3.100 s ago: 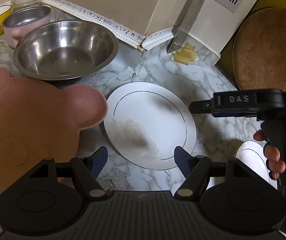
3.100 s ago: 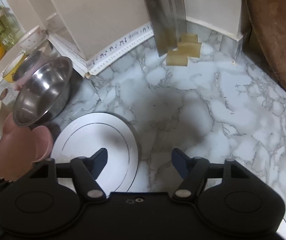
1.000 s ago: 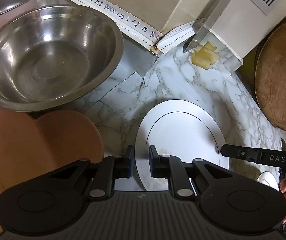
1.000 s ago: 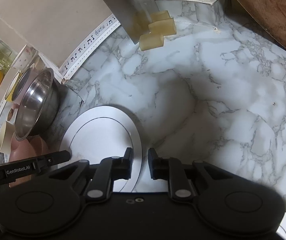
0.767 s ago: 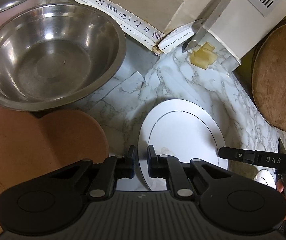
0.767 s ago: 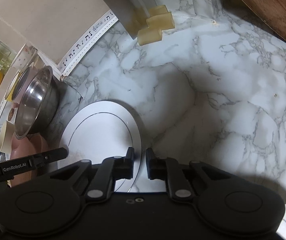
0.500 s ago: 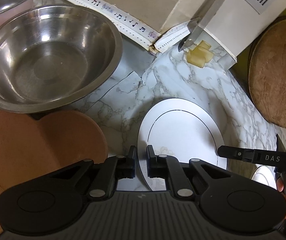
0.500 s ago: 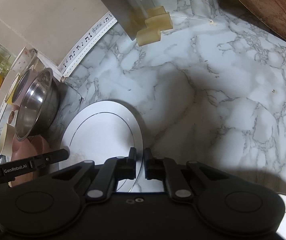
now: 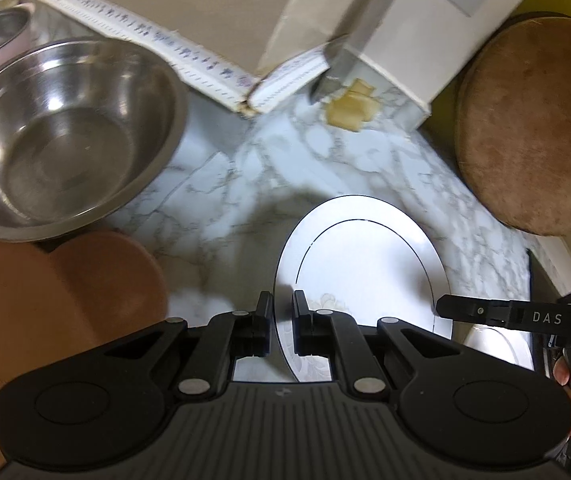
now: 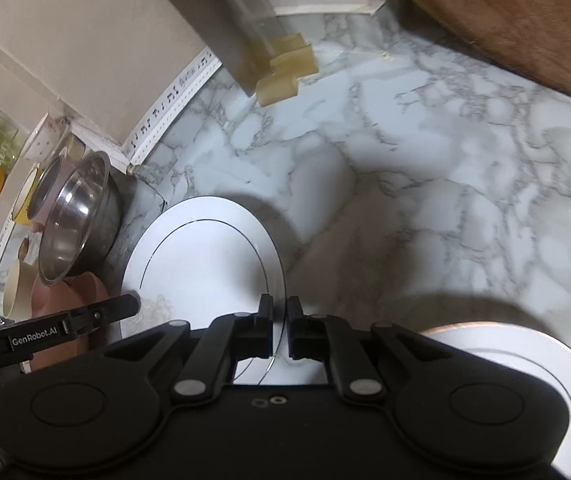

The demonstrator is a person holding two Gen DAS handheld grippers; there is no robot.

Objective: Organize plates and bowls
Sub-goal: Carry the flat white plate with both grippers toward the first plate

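Left wrist view: left gripper (image 9: 283, 312) was clamped on the white plate (image 9: 365, 264) at its left rim, right gripper (image 10: 280, 316) pinched the opposite rim, so plate hung between both, just above the marble counter (image 10: 425, 184). Steel bowl (image 9: 61, 136) & pink plate (image 9: 65, 292) lay left; second white plate (image 10: 525, 360) right.

Two wrist fisheyes, each looking steeply down along its own fingers, close over the table (image 9: 325, 160), both sharing the white plate (image 9: 365, 264) (image 10: 205, 264)
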